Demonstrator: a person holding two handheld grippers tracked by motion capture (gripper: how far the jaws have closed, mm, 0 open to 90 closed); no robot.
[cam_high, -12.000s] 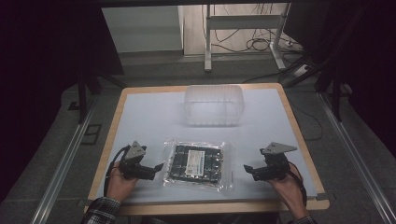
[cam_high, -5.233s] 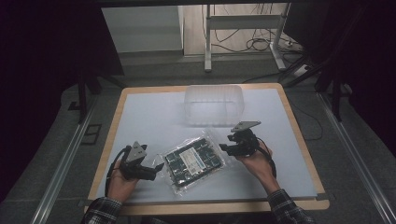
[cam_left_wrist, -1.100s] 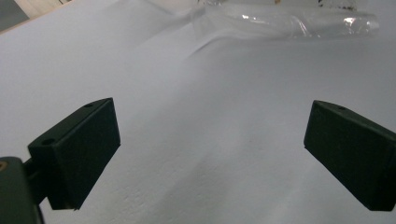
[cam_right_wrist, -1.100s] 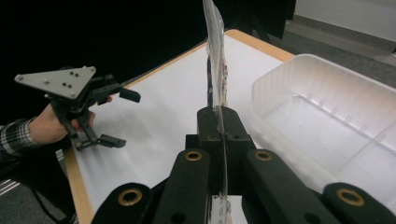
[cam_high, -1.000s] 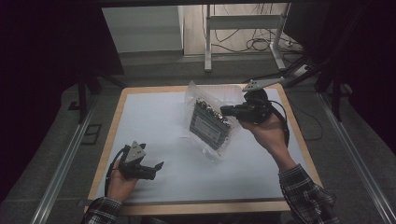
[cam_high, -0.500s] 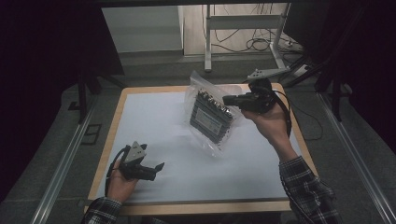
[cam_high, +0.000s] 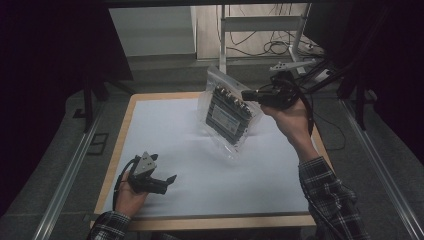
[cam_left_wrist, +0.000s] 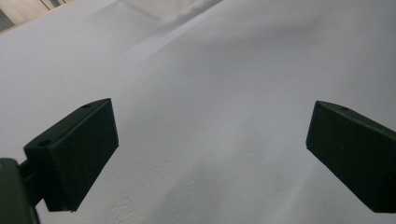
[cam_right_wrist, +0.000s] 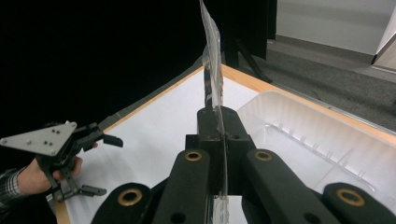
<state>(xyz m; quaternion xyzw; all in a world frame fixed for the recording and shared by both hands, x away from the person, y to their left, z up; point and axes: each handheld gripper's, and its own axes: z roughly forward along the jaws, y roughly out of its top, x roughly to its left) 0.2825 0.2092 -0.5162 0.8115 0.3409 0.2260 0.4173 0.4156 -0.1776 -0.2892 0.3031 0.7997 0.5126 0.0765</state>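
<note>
A clear plastic bag containing a dark electronic board is held aloft above the far half of the white table surface, pinched at its upper right edge by the right gripper. In the right gripper view, the jaws are seen fully closed on the thin film of the bag, which rises edge-on from between them. A clear plastic tray is seen on the table just to the right of the bag in that view. The bag is tilted, its lower corner hanging clear of the table. The left gripper is rested on the near left part of the table; its jaws are spread wide, with nothing but bare table between them.
</note>
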